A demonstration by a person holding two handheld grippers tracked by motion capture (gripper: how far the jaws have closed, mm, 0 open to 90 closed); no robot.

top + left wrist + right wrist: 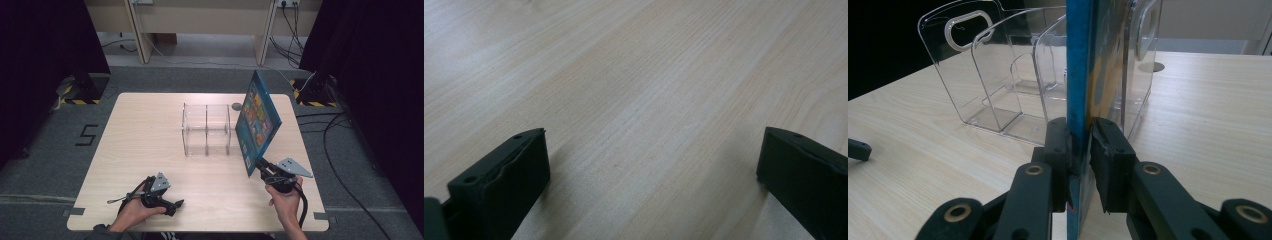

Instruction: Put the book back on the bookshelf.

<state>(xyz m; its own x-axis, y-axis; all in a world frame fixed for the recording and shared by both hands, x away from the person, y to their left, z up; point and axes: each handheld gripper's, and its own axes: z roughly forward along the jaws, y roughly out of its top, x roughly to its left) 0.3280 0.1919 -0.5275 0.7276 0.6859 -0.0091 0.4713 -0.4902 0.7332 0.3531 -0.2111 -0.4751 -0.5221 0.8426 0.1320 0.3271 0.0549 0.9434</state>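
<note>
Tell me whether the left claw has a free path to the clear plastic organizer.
Probably yes: the left claw rests open on bare table, with nothing lying between it and the clear organizer.

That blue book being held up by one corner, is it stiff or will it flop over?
Probably stiff: the blue book stands out flat, unbent, though the right hand-held gripper pinches only its lower edge. It seems fairly light, one grip bearing it. Its glossy cover may slip.
</note>
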